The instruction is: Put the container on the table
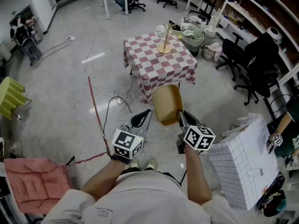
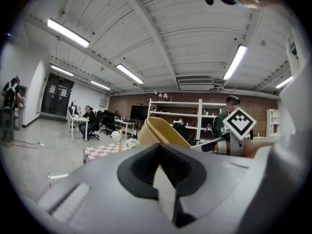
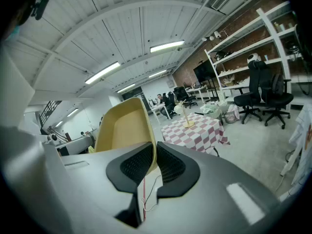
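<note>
A tan, open-topped container (image 1: 167, 104) is held up in the air in front of me, tilted on its side. My right gripper (image 1: 181, 120) is shut on the container's rim; in the right gripper view the tan wall (image 3: 124, 130) stands between that gripper's (image 3: 155, 152) black pads. My left gripper (image 1: 141, 119) hangs just left of the container, shut on nothing, and its own view (image 2: 163, 167) shows the container (image 2: 158, 133) beyond the jaws. The table (image 1: 180, 71), under a red-and-white checked cloth, stands a few steps ahead with a wooden stand (image 1: 164, 43) on it.
A white gridded box (image 1: 240, 164) sits close on my right. Cables (image 1: 117, 104) trail over the floor left of the table. Black office chairs (image 1: 247, 64) and shelving line the right side. Baskets and clutter (image 1: 194, 34) crowd behind the table. A pink cushion (image 1: 35, 181) lies lower left.
</note>
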The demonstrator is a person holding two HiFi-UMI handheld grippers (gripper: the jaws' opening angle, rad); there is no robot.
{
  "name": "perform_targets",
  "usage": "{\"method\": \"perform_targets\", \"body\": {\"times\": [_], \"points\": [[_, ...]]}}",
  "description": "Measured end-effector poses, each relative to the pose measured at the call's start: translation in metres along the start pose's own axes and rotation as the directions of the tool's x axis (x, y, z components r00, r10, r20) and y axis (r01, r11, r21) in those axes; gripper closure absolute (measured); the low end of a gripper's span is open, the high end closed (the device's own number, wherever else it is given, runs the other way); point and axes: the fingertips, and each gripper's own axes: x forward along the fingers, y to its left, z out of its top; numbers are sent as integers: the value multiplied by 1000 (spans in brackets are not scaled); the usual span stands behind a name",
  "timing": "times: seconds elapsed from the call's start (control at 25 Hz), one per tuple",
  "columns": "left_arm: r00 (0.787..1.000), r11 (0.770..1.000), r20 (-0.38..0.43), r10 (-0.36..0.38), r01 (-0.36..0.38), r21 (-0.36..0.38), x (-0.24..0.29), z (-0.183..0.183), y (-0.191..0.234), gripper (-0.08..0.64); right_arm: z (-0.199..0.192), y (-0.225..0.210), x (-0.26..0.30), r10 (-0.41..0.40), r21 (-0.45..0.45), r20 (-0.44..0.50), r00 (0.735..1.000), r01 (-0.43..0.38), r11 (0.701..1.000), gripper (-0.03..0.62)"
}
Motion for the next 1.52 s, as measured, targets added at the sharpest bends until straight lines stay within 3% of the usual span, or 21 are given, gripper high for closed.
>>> {"method": "perform_targets", "body": {"times": [0.72, 1.52], "points": [[1000, 1000, -7, 13, -13, 8, 4, -3, -16, 554, -7, -13, -7, 19, 27, -15, 1000, -19, 999, 551], [998, 998, -17, 53, -52, 18, 40, -8, -23, 554, 1, -59, 8, 30, 49, -12, 999, -29, 998, 551]]}}
